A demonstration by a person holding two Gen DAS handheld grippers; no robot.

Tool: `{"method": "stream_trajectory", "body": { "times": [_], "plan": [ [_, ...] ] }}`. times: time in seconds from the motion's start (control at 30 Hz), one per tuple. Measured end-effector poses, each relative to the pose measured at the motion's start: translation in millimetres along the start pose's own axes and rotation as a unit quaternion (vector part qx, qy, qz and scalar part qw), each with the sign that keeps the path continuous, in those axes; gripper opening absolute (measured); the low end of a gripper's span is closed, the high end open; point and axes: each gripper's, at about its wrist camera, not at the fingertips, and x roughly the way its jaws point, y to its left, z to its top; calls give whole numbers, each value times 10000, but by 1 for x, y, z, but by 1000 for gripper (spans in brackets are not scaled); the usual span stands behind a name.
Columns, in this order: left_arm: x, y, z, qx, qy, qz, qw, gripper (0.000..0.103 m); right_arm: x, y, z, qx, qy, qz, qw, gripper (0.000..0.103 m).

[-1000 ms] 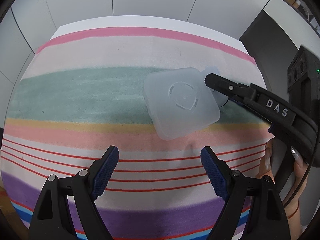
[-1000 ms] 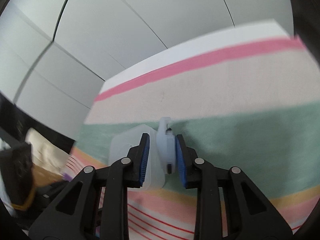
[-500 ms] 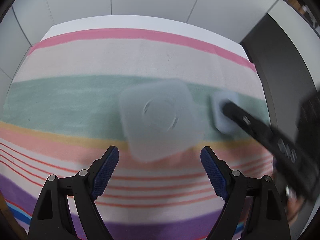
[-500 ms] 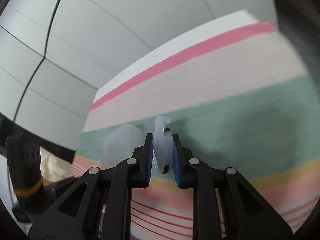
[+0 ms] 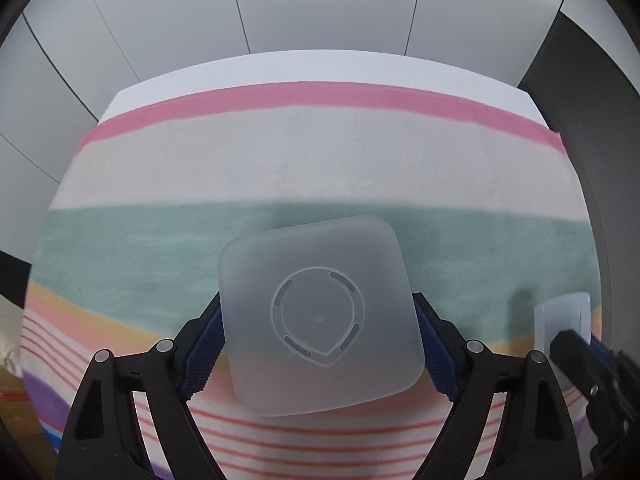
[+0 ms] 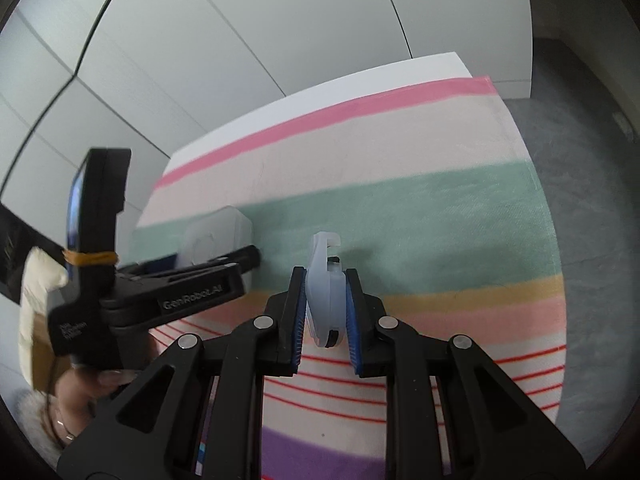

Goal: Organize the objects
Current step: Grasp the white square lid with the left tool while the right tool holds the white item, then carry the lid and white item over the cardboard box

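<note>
A frosted square plastic box with a round emblem on its lid lies on the striped cloth. My left gripper has a blue pad on each side of the box; whether the pads touch it is hard to tell. The box also shows in the right wrist view, with the left gripper around it. My right gripper is shut on a small pale blue plastic clip-like case, held edge-up above the cloth. That case shows at the right edge of the left wrist view.
The striped tablecloth covers a table whose white far edge meets grey wall panels. The cloth's right edge drops to a grey floor. A hand holds the left gripper's handle.
My left gripper has moved forward so the box now sits between its pads. My right gripper has carried the small case away to the right of the box.
</note>
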Motion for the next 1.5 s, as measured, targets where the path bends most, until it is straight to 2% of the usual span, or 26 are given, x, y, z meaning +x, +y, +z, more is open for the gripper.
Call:
{"method": "stream_trajectory", "body": {
  "times": [0.23, 0.37, 0.5, 0.6, 0.67, 0.7, 0.83, 0.97, 1.17, 1.3, 1.5],
  "plan": [
    [-54, 14, -14, 423, -247, 101, 9987, 86, -22, 33, 2, -309, 25, -301, 9991, 19],
    [-102, 23, -17, 537, -442, 113, 9975, 86, -59, 54, 12, -562, -99, -601, 9966, 19],
    [-146, 40, -20, 413, -531, -29, 9977, 86, -104, 77, 30, -916, -297, -850, 9917, 19],
    [-177, 46, -13, 319, -695, -93, 9970, 86, -132, 104, 36, -1146, -430, -887, 9885, 19],
    [-200, 52, -17, 303, -870, -55, 9957, 86, -154, 124, 36, -1310, -550, -944, 9853, 19],
    [-205, 52, 0, 298, -914, -44, 9954, 86, -162, 132, 36, -1368, -607, -971, 9840, 19],
    [-233, 64, -4, 316, -1061, -99, 9938, 86, -192, 161, 33, -1590, -773, -1048, 9787, 19],
    [-253, 70, -10, 322, -1114, -170, 9931, 86, -210, 185, 21, -1713, -749, -1058, 9767, 19],
    [-276, 88, -32, 238, -1151, -271, 9927, 86, -215, 208, 4, -1793, -621, -1077, 9759, 19],
    [-283, 105, -46, 121, -1190, -199, 9926, 86, -208, 223, -10, -1890, -519, -1058, 9749, 19],
    [-286, 159, -70, -342, -1124, -112, 9930, 86, -192, 259, -31, -2085, -298, -868, 9737, 19]
  ]
}}
